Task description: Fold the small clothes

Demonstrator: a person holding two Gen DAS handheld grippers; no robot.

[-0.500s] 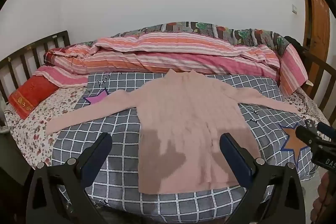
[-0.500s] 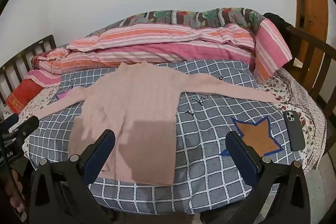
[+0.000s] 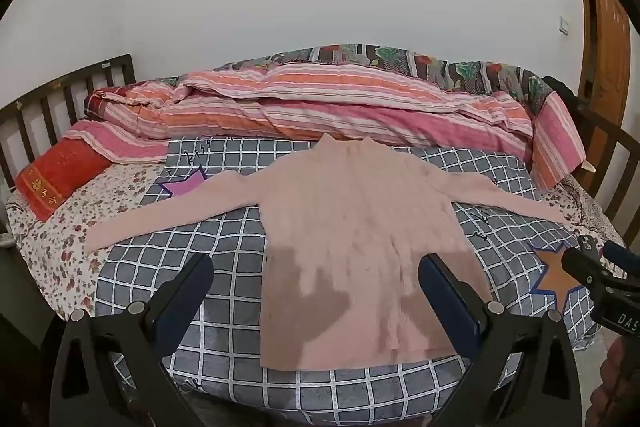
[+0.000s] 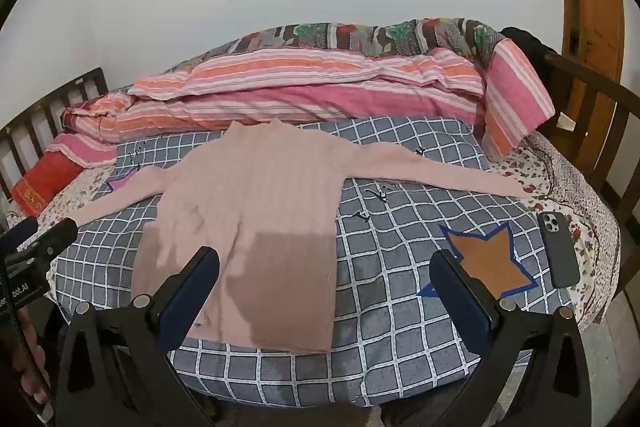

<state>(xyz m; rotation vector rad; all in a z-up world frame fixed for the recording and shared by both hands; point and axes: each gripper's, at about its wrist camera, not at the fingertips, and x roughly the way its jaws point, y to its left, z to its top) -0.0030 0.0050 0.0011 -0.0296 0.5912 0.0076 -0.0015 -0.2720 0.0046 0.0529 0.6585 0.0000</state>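
A: From the left wrist view, my left tool has its jaws wide with nothing between them, hovering above the near hem of the pink sweater. The sweater lies flat on the checked blanket, collar at twelve o'clock, sleeves stretched toward nine and three.

B: Where would you bite first?

A: I'd judge the left sleeve, near its cuff at nine o'clock, then carry it across the body without dragging the torso.

B: And the other camera?

A: In the right wrist view, my right tool is equally wide and empty, with the sweater off toward ten o'clock. Its right sleeve runs out to two o'clock. A phone lies at three o'clock; I'd keep clear of it.
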